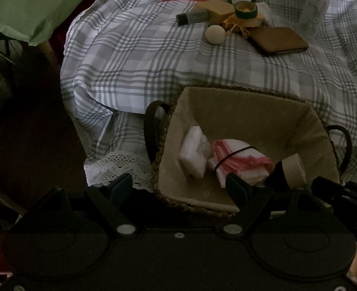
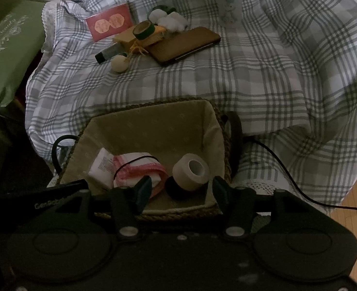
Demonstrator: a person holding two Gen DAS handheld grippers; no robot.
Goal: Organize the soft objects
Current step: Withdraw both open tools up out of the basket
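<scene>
1. The right gripper (image 2: 182, 190) hangs over the near end of the basket (image 2: 151, 126), jaws apart; the tape roll (image 2: 190, 173) sits between and just beyond its fingertips, with no pad pressing on it.
2. The roll lies tipped on the basket floor, its open core facing up and toward the gripper's right, against a black roll (image 2: 176, 189) just under it.
3. To the left of that gripper lies the cloth bundle (image 2: 139, 169), red-and-white, banded with a black elastic, its long axis running left to right across the basket.
4. A white packet (image 2: 103, 169) lies just left of the bundle, touching it.
5. The left gripper (image 1: 179, 185) hovers at the basket's near left corner, jaws wide apart and empty, one finger outside the rim.
6. Well beyond both grippers, on the plaid cloth (image 2: 251, 77), lie a ball (image 2: 118, 62), cotton (image 2: 171, 20), a green tape ring (image 2: 143, 29), a brown case (image 2: 185, 44) and a red card (image 2: 110, 21).
</scene>
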